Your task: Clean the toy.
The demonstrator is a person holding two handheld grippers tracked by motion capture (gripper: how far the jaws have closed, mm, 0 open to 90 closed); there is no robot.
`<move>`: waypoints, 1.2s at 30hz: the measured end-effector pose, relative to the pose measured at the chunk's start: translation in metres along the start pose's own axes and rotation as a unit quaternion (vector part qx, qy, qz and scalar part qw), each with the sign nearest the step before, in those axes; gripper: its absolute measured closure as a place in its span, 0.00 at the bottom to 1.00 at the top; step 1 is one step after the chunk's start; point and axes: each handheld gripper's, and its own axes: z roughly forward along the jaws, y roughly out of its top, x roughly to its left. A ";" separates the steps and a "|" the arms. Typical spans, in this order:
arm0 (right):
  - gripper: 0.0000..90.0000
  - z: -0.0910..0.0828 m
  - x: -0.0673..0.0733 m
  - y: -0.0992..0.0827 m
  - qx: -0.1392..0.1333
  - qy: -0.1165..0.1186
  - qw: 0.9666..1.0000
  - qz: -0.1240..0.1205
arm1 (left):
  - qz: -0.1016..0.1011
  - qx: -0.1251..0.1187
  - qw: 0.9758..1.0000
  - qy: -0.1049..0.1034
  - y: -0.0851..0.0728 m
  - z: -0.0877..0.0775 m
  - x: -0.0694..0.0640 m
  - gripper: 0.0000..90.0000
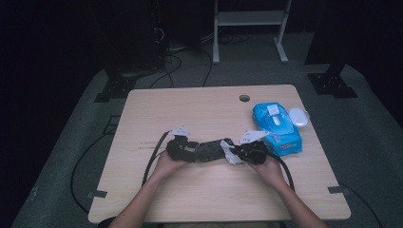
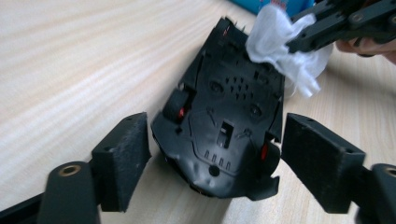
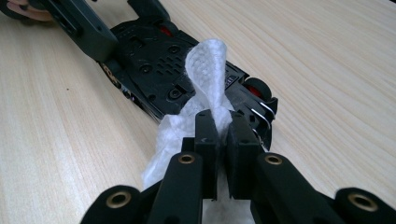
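Toy car (image 2: 224,126), flipped belly-up mid-table, sits steadied between my left gripper's (image 2: 215,154) parted jaws while my right gripper (image 3: 223,135), clenched on the white wipe (image 3: 205,60), rubs its chassis — push too hard and it could skid free.

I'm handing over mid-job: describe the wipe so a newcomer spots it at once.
On the wooden table, look at the middle of the near half, where a black toy car lies upside down. The wipe is the crumpled white cloth pinched in the right gripper at the car's end, the one white thing among black parts.
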 end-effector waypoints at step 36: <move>0.93 -0.003 0.005 -0.013 0.016 0.010 1.000 0.006 | 0.133 -0.041 0.988 0.060 0.000 -0.002 -0.031 0.60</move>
